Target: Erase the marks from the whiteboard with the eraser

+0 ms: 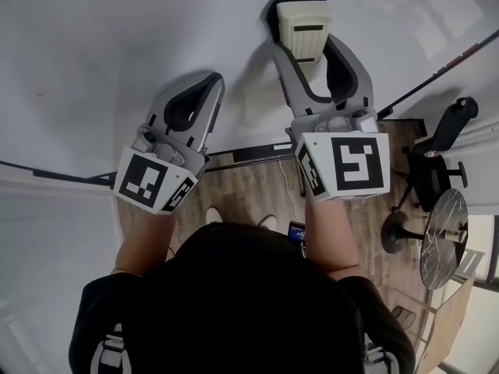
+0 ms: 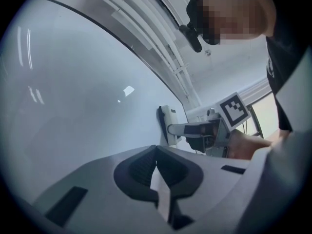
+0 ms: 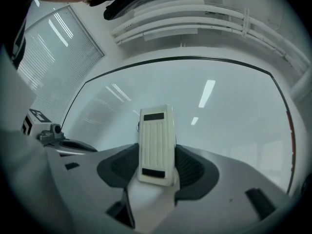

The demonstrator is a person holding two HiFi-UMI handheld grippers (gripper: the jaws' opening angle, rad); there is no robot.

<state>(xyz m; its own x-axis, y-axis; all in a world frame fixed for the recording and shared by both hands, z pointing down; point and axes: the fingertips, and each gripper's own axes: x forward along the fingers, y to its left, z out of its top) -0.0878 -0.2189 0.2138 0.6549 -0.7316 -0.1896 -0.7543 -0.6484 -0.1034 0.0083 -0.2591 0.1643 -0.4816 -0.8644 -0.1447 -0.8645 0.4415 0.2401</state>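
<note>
Whiteboard (image 1: 117, 45) fills upper head view, glossy white, reflecting ceiling lights. Right tool (image 1: 308, 36) clamped on cream eraser (image 1: 303, 22), upper centre, felt side against board. Left tool (image 1: 212, 82) closed, empty, left of it. Wood floor (image 1: 249, 181) lower centre; black chair (image 1: 440, 142), round table (image 1: 443, 236) lower right.

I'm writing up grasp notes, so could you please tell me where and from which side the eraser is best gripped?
Grip the eraser by its two long sides, coming from the ribbed cream back, opposite the whiteboard. It is a narrow block, so jaws span its width, leaving the dark pad free toward the board, as the right gripper holds it.
</note>
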